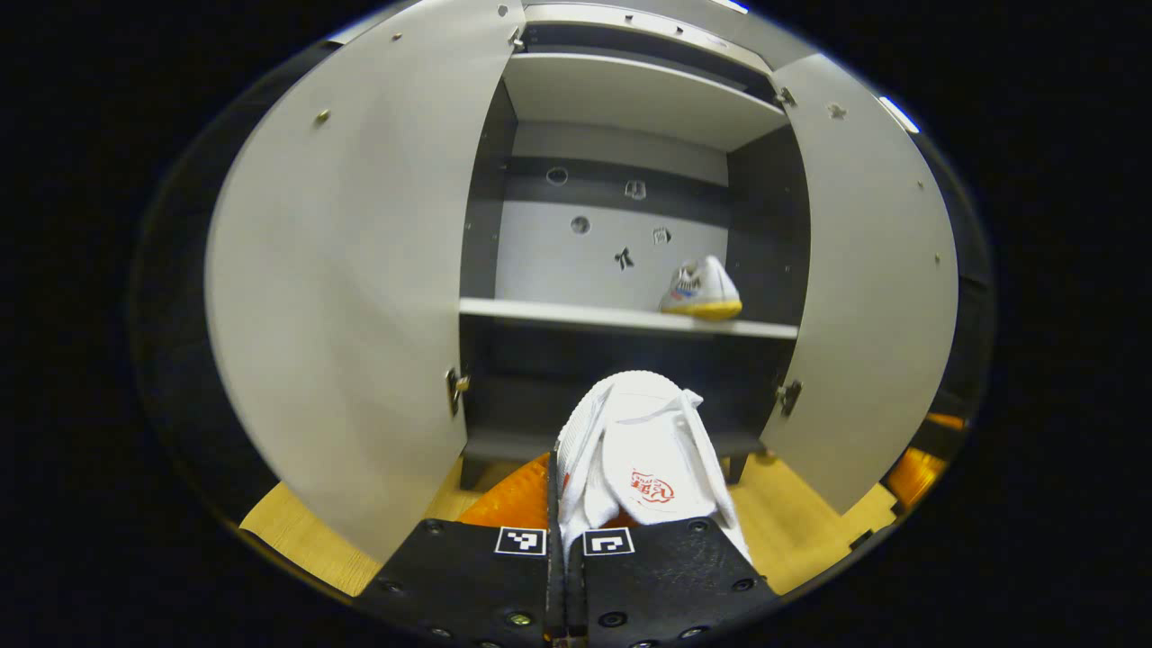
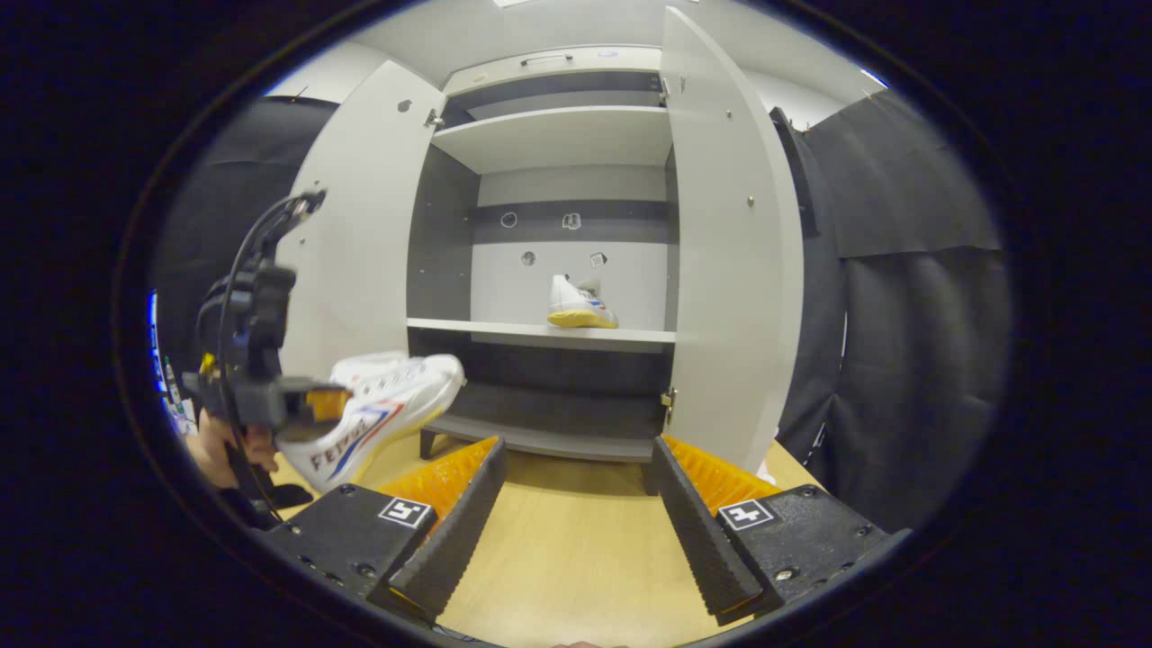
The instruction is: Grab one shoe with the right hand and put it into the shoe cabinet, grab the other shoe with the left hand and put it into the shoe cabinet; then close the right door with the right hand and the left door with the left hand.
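Shoes number two, both white canvas with yellowish soles. One [image 1: 643, 450] is clamped between the left gripper's [image 1: 565, 540] nearly closed jaws, held above the pale wooden worktop [image 2: 576, 540] in front of the cabinet; the right gripper view shows it from the side [image 2: 378, 405] with the left gripper [image 2: 270, 396] and a hand [image 2: 220, 450] behind it. The right gripper [image 2: 576, 504] has its ridged jaws spread wide, grasping nothing. Farther off, the grey shoe cabinet [image 1: 630, 225] stands with both flat doors open, left door [image 1: 342, 297] and right door [image 1: 864, 288]. The second shoe [image 1: 702, 290] sits on the middle shelf [image 1: 621, 317], towards its right end.
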